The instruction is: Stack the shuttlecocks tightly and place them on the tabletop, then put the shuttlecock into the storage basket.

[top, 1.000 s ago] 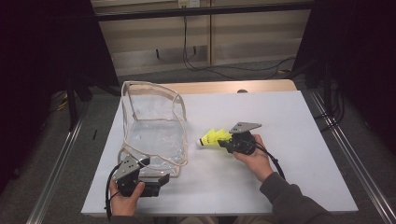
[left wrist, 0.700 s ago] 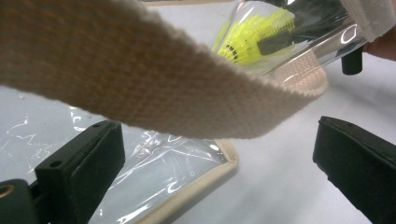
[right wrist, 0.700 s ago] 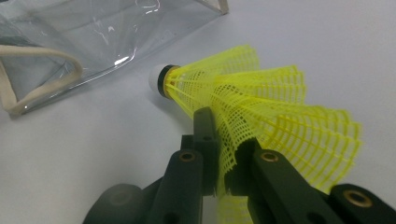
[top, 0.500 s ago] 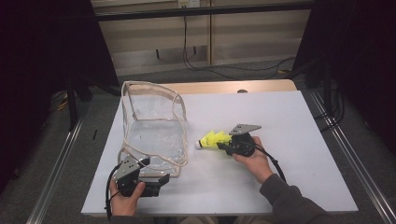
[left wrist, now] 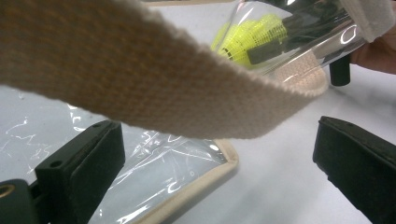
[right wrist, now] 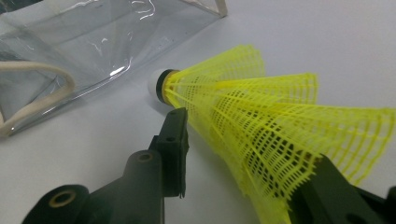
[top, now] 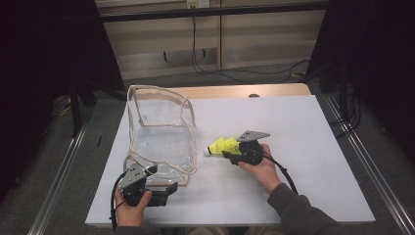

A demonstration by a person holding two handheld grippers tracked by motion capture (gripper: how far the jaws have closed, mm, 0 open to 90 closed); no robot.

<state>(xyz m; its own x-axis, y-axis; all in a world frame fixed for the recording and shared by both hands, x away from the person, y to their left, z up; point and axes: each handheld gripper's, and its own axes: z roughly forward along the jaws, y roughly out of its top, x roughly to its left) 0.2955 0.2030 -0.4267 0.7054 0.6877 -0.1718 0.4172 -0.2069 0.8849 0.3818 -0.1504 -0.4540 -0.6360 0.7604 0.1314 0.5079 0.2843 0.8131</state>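
Right hand-held gripper point(top: 230, 152) is pinching the skirt of a yellow plastic-mesh shuttlecock with a white cork tip point(top: 219, 146), tip pointing left, low over the white bench point(top: 303, 147) near its middle, just right of the bag. Clear plastic bag with beige webbing trim point(top: 161, 142) sits at the left of the bench, mouth open. Left hand-held gripper point(top: 169, 188) is spread wide at the bag's near edge, gripping nothing; the beige webbing handle point(left wrist: 140, 88) crosses above its jaws. Left gripper view shows the shuttlecock through the clear wall point(left wrist: 250, 37)
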